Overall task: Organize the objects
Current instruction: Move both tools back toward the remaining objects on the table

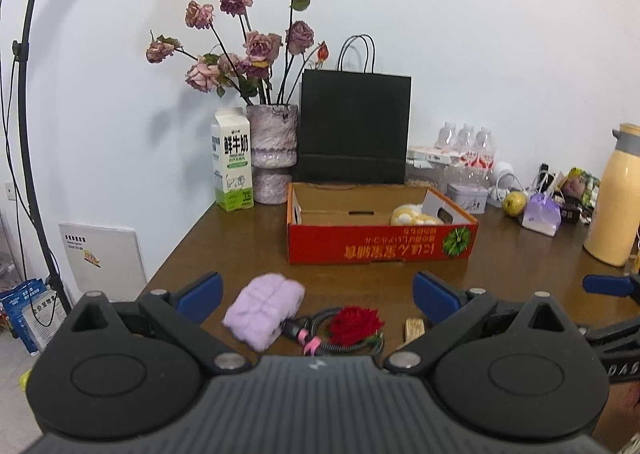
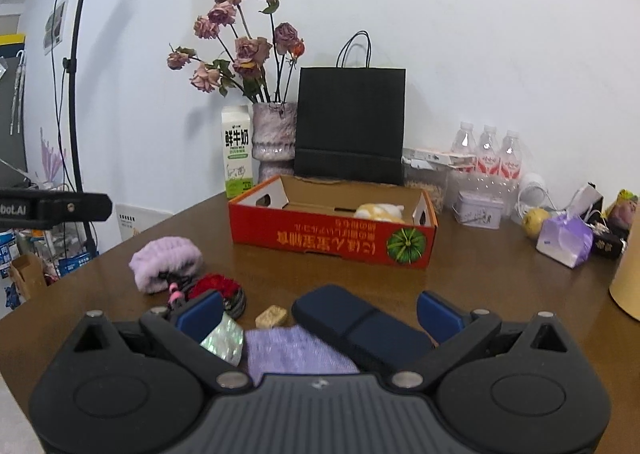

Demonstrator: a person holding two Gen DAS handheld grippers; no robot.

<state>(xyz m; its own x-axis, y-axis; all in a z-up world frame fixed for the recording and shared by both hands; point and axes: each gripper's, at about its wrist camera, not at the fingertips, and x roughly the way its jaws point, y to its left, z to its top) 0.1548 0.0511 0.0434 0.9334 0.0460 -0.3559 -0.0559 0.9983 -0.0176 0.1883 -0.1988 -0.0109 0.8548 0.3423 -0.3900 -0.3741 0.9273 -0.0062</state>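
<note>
A red open cardboard box (image 1: 380, 250) stands mid-table with a yellow-white plush toy (image 1: 412, 215) inside; it also shows in the right wrist view (image 2: 332, 240). My left gripper (image 1: 318, 292) is open above a fluffy lilac headband (image 1: 264, 308), a red rose (image 1: 354, 324) on a coiled cable, and a small wooden block (image 1: 414, 328). My right gripper (image 2: 318, 312) is open over a dark blue case (image 2: 360, 328), a lilac cloth (image 2: 296, 350), a pearly shell piece (image 2: 224, 340) and a tan block (image 2: 272, 316). The headband (image 2: 166, 264) and rose (image 2: 216, 286) lie to its left.
A vase of dried roses (image 1: 272, 151), milk carton (image 1: 232, 163) and black paper bag (image 1: 354, 125) stand behind the box. Water bottles (image 1: 466, 147), a tin (image 1: 466, 197), a pear (image 1: 514, 202), a lilac pouch (image 1: 542, 213) and a yellow flask (image 1: 614, 197) fill the right. A lamp stand (image 2: 76, 93) is left.
</note>
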